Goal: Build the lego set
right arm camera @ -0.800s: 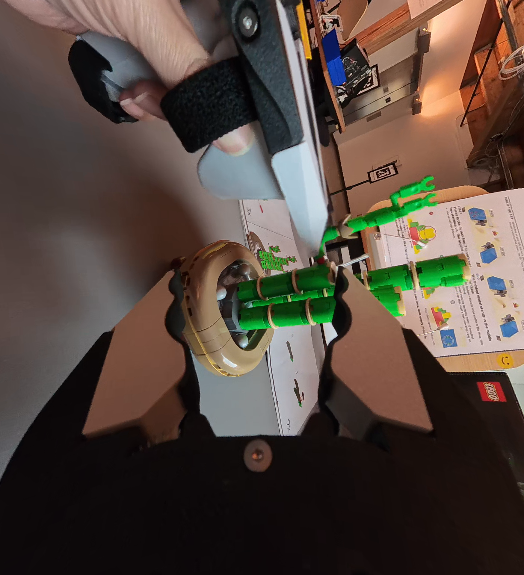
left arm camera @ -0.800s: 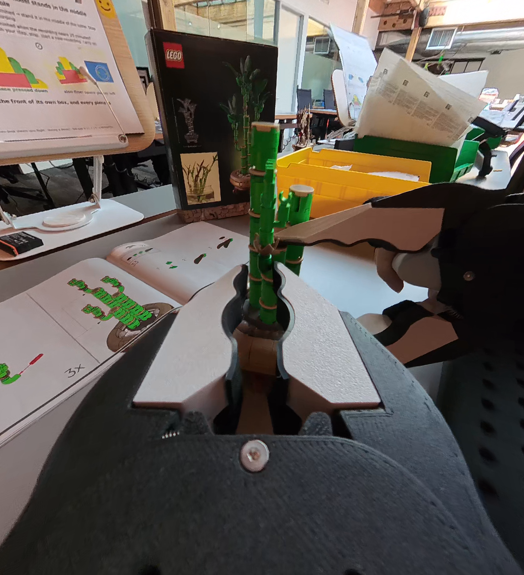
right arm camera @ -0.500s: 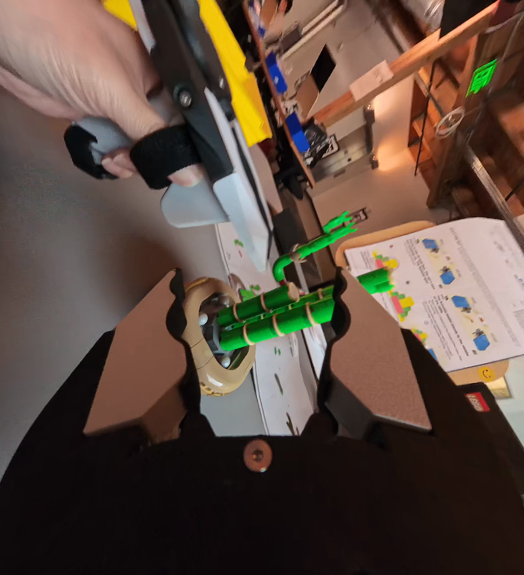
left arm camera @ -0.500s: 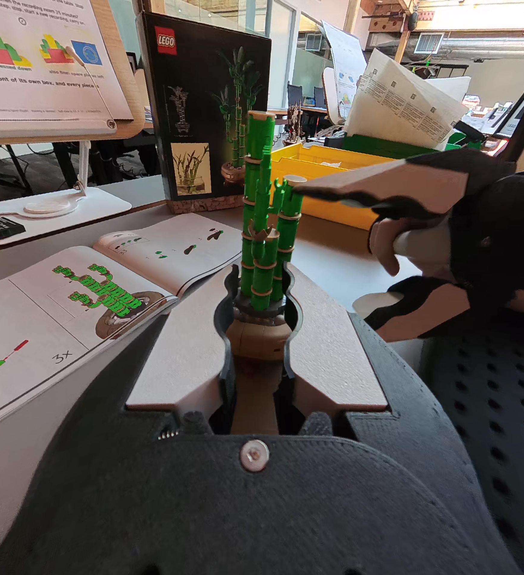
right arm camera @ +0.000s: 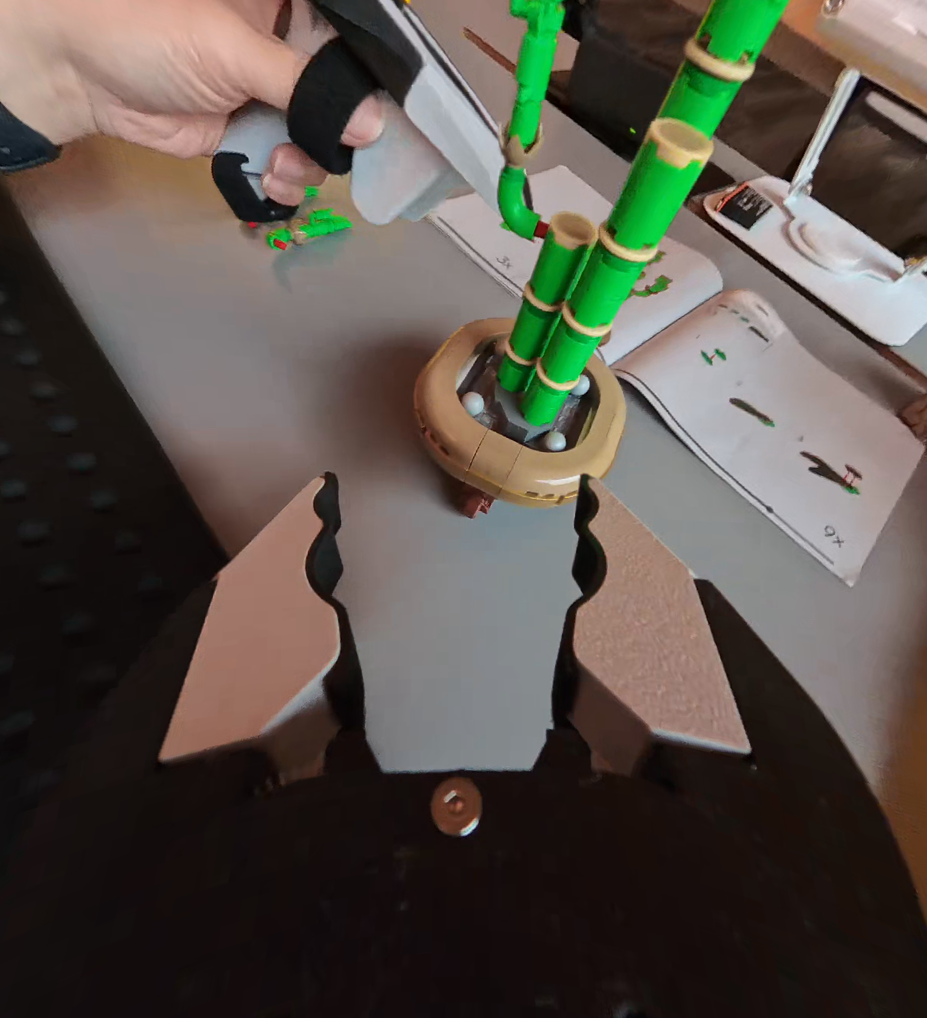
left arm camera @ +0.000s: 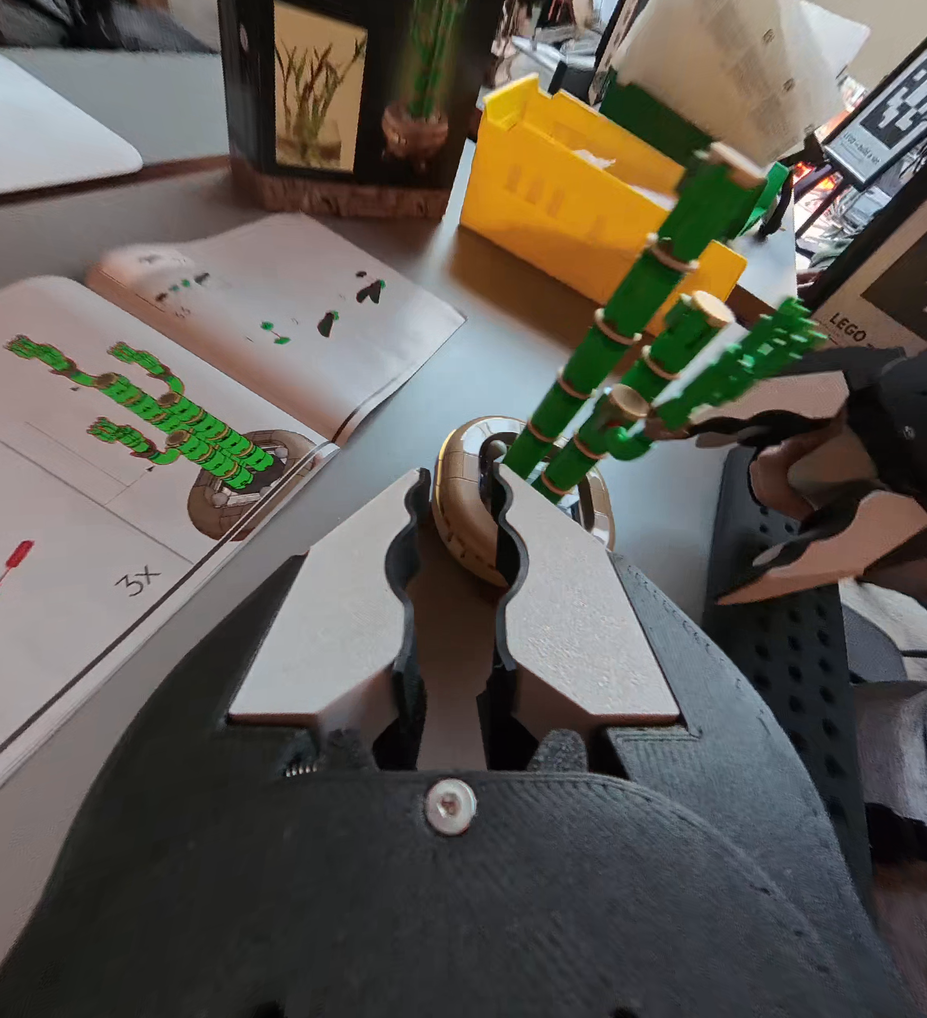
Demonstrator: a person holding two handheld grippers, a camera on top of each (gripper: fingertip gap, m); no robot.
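Observation:
The bamboo model stands on the grey table: a tan pot (right arm camera: 521,468) (left arm camera: 458,529) holding three green stalks (right arm camera: 560,330) (left arm camera: 604,358). A curved green leaf branch (right arm camera: 516,187) (left arm camera: 725,374) sits on a red pin at the top of the shortest stalk. My left gripper (left arm camera: 458,479) hovers above the pot's near rim, jaws a narrow gap apart with nothing between them. In the right wrist view its fingertip (right arm camera: 483,149) lies just behind the branch's tan collar. My right gripper (right arm camera: 455,490) (left arm camera: 753,496) is wide open and empty, just short of the pot.
An open instruction booklet (left arm camera: 174,385) (right arm camera: 753,413) lies beside the pot. A loose green branch piece (right arm camera: 312,228) lies beyond it. A black perforated mat (right arm camera: 37,440) (left arm camera: 780,633), the set's box (left arm camera: 340,99), a yellow bin (left arm camera: 560,209) and a white stand base (right arm camera: 835,264) surround the area. There is about 12 centimeters between the tips of the two grippers.
My right gripper has drawn back, so the model is now ahead of its tips instead of between its fingers. My left gripper has tilted down over the pot. The branch now shows on the short stalk.

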